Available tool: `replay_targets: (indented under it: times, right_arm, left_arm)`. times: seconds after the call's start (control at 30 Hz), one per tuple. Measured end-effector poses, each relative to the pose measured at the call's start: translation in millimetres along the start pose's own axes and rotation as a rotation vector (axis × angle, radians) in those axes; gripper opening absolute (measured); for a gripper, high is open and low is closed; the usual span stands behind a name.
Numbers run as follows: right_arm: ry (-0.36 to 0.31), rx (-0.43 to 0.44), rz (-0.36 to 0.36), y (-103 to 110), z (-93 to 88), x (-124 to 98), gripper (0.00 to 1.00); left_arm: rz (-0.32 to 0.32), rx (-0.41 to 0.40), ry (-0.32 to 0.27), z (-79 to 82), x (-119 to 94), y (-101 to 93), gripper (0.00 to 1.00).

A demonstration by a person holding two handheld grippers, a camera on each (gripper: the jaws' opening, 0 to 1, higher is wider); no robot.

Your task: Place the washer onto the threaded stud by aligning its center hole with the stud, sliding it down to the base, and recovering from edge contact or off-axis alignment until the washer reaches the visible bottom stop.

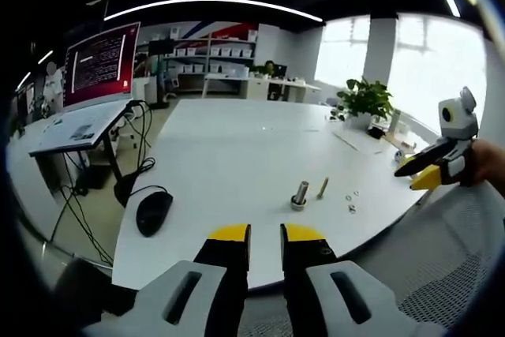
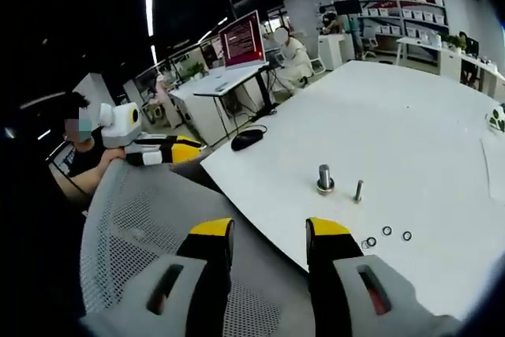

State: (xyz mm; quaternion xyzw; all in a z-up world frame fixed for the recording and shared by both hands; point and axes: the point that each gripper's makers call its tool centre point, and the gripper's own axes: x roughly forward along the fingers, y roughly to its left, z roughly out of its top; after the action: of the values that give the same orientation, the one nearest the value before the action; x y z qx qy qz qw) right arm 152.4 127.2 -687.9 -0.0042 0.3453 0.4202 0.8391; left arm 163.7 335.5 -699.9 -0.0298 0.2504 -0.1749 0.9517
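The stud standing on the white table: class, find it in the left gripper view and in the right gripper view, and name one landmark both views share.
Left gripper view: the stud stands low and right of centre, just above the right jaw's tip.
Right gripper view: the stud stands right of centre, above the right jaw.
Shared landmark: the black mouse near the table's edge.

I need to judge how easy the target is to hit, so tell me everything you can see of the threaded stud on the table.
The threaded stud is a short, grey, metallic-looking post standing upright on a wider round base that rests on the white table, near its front edge. Nothing sits on it and neither gripper touches it. A slimmer bolt stands apart just beside it, with small washers lying loose on the table farther along. Its threads are too small to make out. In the left gripper view it stands ahead of the jaws.
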Motion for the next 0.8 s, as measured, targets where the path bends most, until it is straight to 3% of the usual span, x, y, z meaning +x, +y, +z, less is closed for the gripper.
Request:
replay_targets:
  times: [0.47,0.8]
  right_arm:
    - [-0.003,-0.042,-0.019,-1.2,5.5,-6.9,0.39]
    - [-0.008,-0.048,-0.059,-22.9,12.8,-13.3,0.39]
  left_arm:
    - [-0.002,0.001,0.000,-0.5,-0.4,-0.2,0.13]
    - [-0.001,-0.002,-0.002,0.0,0.1,0.3,0.13]
